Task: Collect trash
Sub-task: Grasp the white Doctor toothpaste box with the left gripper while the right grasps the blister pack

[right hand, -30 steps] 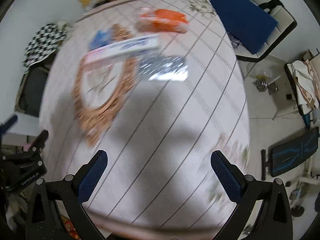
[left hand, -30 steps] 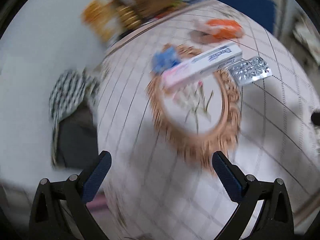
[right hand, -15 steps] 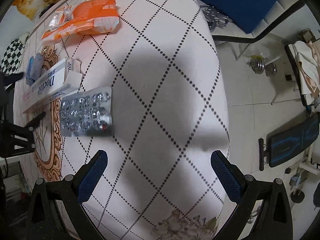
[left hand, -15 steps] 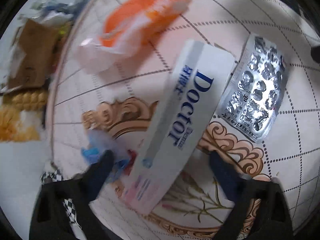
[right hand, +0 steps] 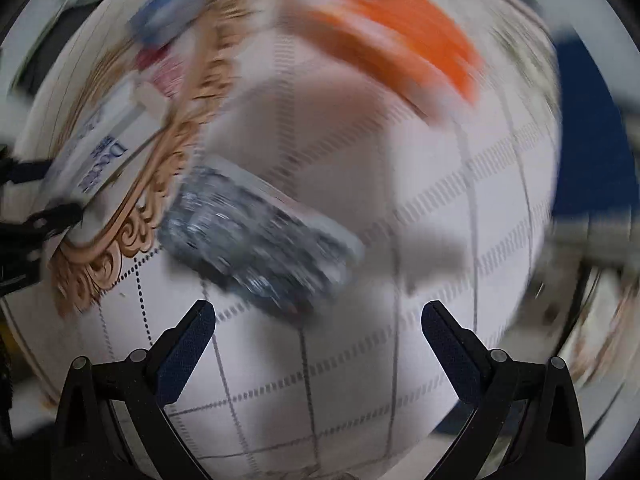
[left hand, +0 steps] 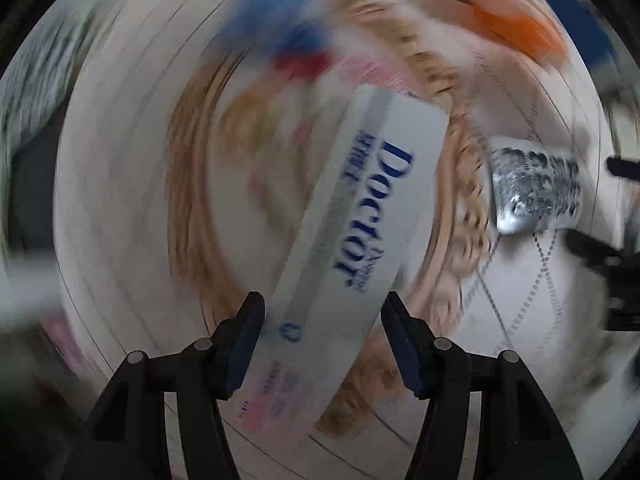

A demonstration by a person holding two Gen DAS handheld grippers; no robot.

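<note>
Item one: toothpaste box [left hand: 360, 236], long, white, printed "Doctor" in blue. It lies on the desk [left hand: 532, 304] across the gold scroll border of the patterned cloth, running from about 1 o'clock down to 7 o'clock in the left wrist view. The left hand-held gripper [left hand: 322, 340] points down over its lower end with one jaw on either side of the box. The jaws have just been closing and stand about half open. The box is between them; whether the pads press on it yet cannot be told through the blur.

Item two: foil blister pack [right hand: 256, 240], silver, flat on the desk just beside the box. The right hand-held gripper [right hand: 318, 344] hangs above it, jaws wide and empty, the pack lying toward 11 o'clock of the fingertips and not between them.

Item three: orange wrapper [right hand: 404, 44], at 1 o'clock in the right wrist view, well apart from both tools, untouched.

Item four: blue and red scrap [left hand: 288, 36], at 12 o'clock in the left view; too smeared to name.

Step in hand, by my reckoning: the first pick-ups, box to the left, blister pack to the right.

Next move calls for: the left jaws to finish shutting across the box's narrow width before lifting; the right to shift toward the pack and come down low, since thin foil gives little edge to catch.
</note>
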